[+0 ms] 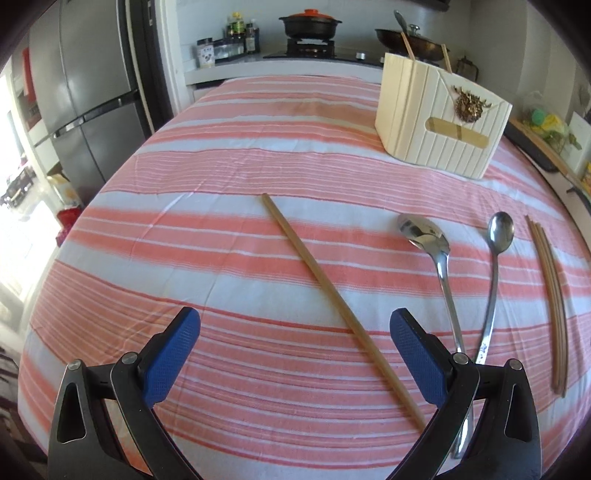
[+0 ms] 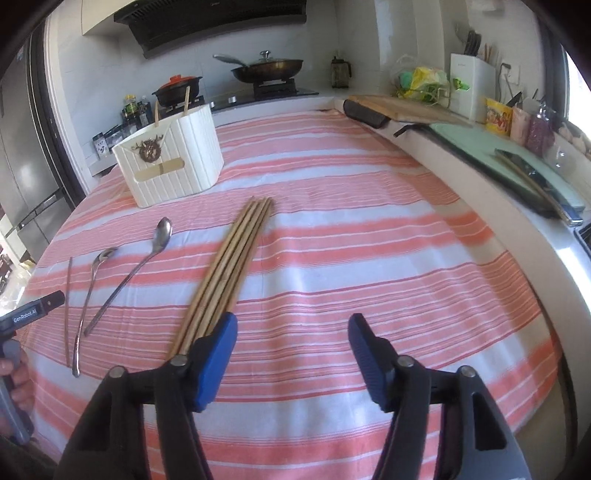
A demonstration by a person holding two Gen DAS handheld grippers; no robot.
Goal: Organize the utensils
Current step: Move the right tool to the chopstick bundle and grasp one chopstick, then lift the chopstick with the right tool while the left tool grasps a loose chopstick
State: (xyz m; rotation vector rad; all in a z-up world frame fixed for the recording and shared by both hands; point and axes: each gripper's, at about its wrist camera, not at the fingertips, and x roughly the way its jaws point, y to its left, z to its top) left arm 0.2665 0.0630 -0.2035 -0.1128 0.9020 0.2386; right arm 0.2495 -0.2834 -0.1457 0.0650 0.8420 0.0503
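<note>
Home kitchen, gas stove sitting at the back with a lidded black pot and a pan resting on it, range hood hanging above, steel fridge standing beside, seasoning bottles lining the counter, striped cloth covering the table.

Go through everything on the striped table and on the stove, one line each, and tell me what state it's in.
Left hand-held gripper: open, empty, above the single chopstick.
Right hand-held gripper: open, empty, beside the bundle.
Single chopstick: lying flat, alone.
Chopstick bundle: lying flat, side by side.
Two spoons: lying flat, bowls up.
White holder: upright, two chopsticks inside.
Black pot: lidded.
Frying pan: lidded.
</note>
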